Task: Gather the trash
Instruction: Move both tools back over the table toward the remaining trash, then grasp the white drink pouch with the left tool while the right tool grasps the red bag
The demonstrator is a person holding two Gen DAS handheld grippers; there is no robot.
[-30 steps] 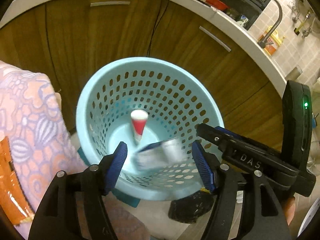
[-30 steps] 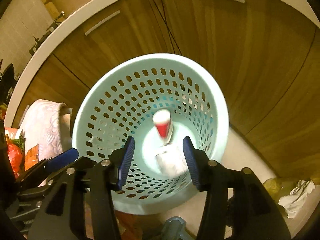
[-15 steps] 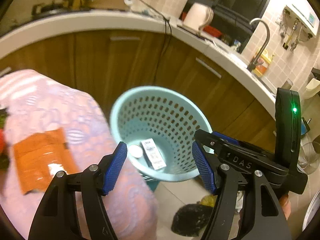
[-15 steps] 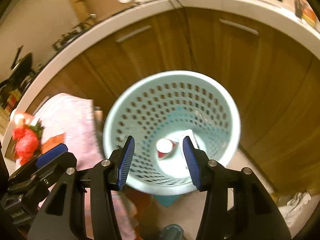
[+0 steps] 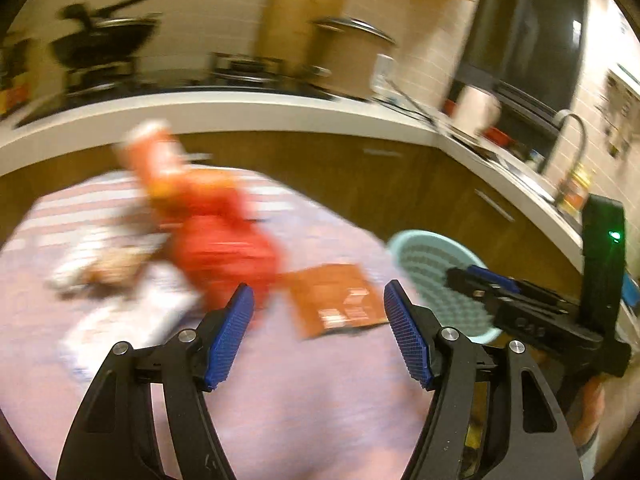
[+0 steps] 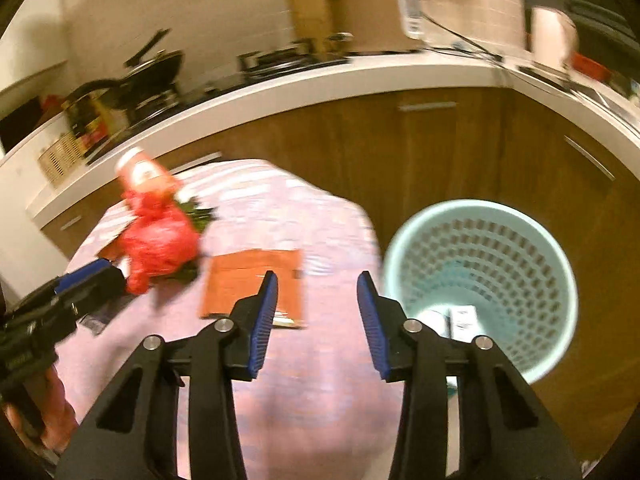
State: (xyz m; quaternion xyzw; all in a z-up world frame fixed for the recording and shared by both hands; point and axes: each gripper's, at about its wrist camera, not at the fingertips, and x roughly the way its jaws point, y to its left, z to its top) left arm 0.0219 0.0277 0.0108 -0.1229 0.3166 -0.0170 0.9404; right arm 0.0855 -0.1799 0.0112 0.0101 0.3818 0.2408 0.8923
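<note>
2 empty grippers, left gripper (image 5: 318, 330) and right gripper (image 6: 316, 320), hang jaws apart above the pink cloth (image 6: 320, 400). Between drops: orange packet (image 6: 252, 284) at 11 o'clock needs a flat pinch, then travels to the basket (image 6: 484, 272) at 2 o'clock.

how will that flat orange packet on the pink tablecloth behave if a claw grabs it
The orange packet lies flat on the tablecloth, so it is probably thin, light and floppy. A claw may struggle to get under its edge, and it might slide instead.
</note>
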